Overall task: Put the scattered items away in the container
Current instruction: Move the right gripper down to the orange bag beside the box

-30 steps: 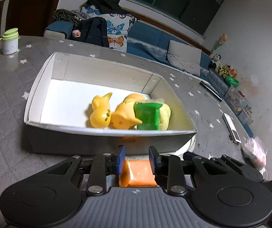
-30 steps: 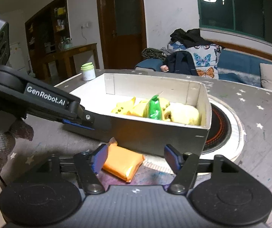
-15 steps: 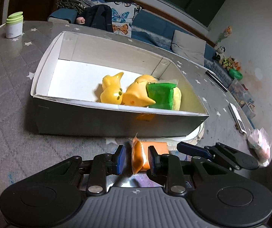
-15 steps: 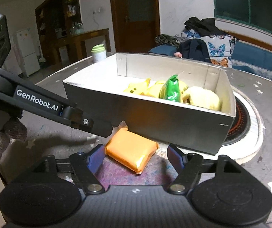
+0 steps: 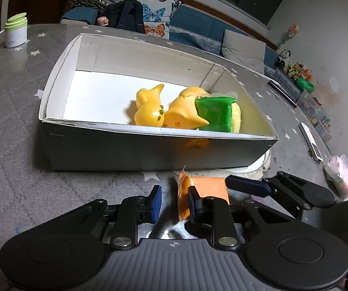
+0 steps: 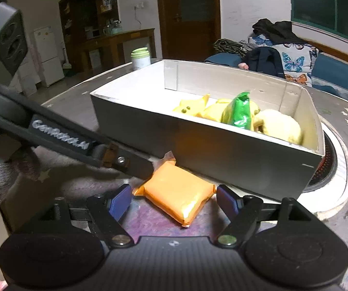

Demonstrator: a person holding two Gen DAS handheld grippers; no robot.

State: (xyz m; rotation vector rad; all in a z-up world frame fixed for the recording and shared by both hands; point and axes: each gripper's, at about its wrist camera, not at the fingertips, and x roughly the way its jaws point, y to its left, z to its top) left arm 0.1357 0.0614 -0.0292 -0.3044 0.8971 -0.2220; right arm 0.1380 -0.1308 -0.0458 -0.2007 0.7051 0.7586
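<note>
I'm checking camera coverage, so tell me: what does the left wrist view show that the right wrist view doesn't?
Only the left wrist view: a remote and a pink bag on the table, and plush toys by the far wall.
Only the right wrist view: a door, a fridge and a wooden desk.
Both: the box with yellow toys and a green packet inside, the orange packet in front of it, and the jar.

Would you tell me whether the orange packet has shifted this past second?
Yes: one end of the orange packet has tipped up off the table; the rest lies at the same spot along the box's front wall.
</note>
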